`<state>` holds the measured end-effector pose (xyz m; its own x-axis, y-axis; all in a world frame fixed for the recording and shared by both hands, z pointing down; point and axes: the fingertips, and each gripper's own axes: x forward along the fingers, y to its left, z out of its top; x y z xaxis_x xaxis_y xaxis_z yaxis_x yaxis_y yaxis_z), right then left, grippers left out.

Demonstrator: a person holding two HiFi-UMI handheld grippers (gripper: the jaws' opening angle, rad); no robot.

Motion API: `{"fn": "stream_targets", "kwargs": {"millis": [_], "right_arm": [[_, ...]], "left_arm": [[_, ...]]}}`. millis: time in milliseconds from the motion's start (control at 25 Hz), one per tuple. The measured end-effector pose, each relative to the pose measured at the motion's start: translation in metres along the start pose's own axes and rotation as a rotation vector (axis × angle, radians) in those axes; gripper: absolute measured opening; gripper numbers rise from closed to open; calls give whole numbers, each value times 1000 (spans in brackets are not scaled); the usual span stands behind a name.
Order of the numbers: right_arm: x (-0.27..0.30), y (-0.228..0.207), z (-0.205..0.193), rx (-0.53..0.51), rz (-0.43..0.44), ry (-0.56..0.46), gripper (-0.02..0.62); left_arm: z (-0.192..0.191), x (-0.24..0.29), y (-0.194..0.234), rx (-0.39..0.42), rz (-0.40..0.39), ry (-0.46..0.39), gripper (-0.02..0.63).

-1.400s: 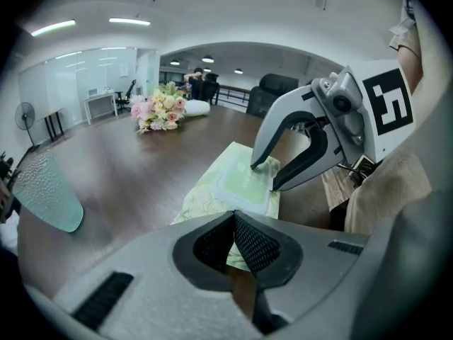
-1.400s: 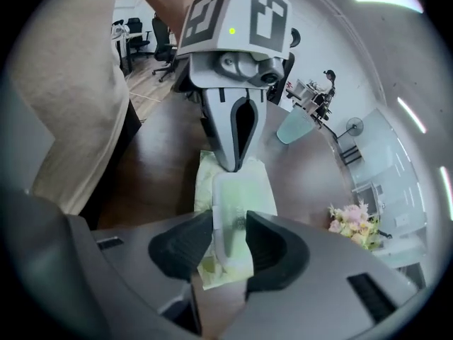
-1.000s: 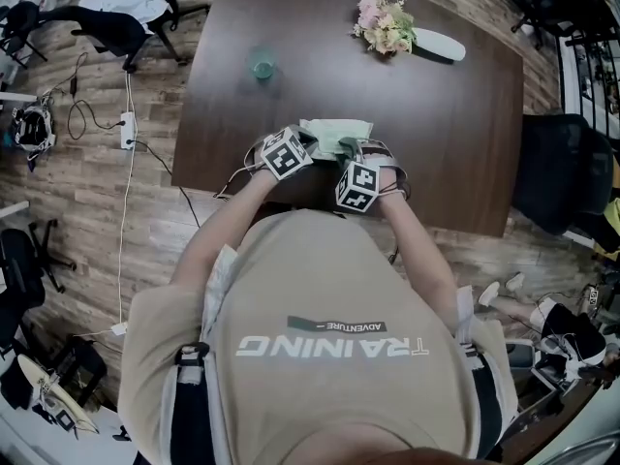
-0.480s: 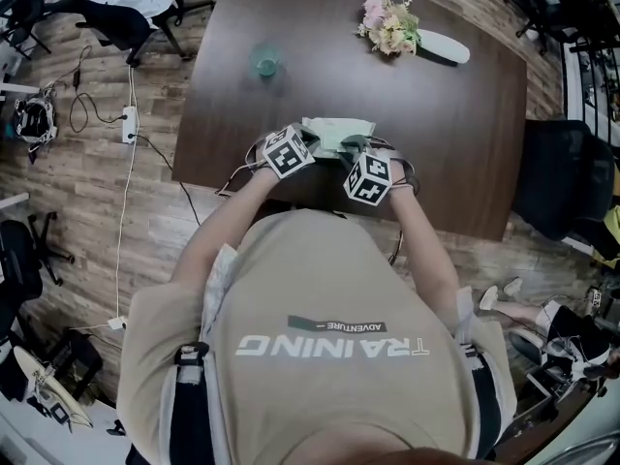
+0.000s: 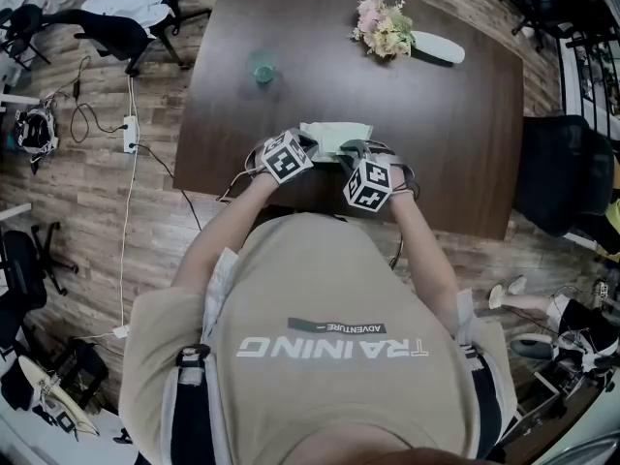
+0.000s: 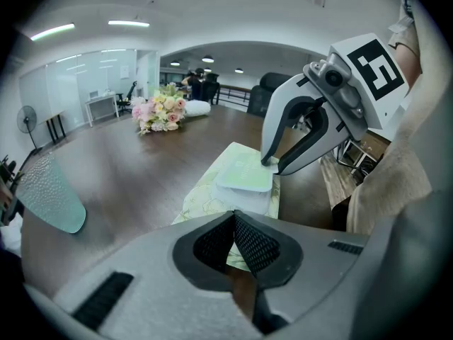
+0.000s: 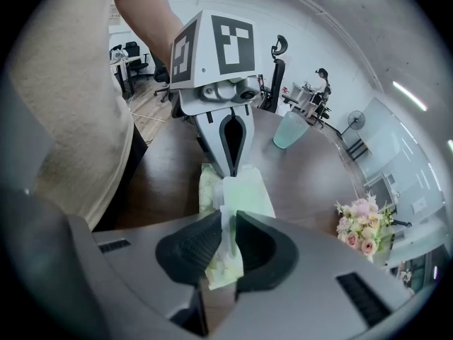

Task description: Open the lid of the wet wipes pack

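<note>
The pale green wet wipes pack (image 5: 334,136) lies near the table's front edge. My left gripper (image 6: 235,218) is shut on the pack's near end (image 6: 205,198). In the right gripper view it shows as two grey fingers (image 7: 230,154) meeting at the pack's far end. The flat green lid (image 6: 244,177) sits on top of the pack. My right gripper (image 7: 226,227) has just been closing, and the lid's thin front edge (image 7: 227,214) stands pinched between its pads. In the left gripper view the right gripper (image 6: 272,163) touches the lid's far right corner.
A bunch of pink flowers (image 5: 385,24) lies at the table's far side, beside a white oblong thing (image 5: 438,46). A green glass (image 5: 263,67) stands at the far left. Office chairs (image 5: 116,29) and cables (image 5: 126,124) surround the dark wooden table (image 5: 455,134).
My right gripper has shifted slightly to the right at the pack's edge. The left gripper and the pack have stayed where they were.
</note>
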<state>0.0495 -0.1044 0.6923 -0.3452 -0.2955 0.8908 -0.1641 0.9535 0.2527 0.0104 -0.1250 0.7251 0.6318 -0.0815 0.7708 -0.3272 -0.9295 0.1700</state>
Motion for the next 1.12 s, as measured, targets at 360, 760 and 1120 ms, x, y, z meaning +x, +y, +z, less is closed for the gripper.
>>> {"fn": "stream_targets", "kwargs": {"millis": [360, 760, 1120], "right_arm": [[-9, -7, 6, 19, -58, -12, 43], [-13, -13, 3, 41, -74, -1, 35], [-19, -24, 5, 48, -90, -11, 28]], "left_arm": [[-1, -2, 2, 13, 6, 5, 9], [-1, 2, 2, 0, -12, 1, 9], [-1, 4, 2, 34, -35, 9, 9]]}}
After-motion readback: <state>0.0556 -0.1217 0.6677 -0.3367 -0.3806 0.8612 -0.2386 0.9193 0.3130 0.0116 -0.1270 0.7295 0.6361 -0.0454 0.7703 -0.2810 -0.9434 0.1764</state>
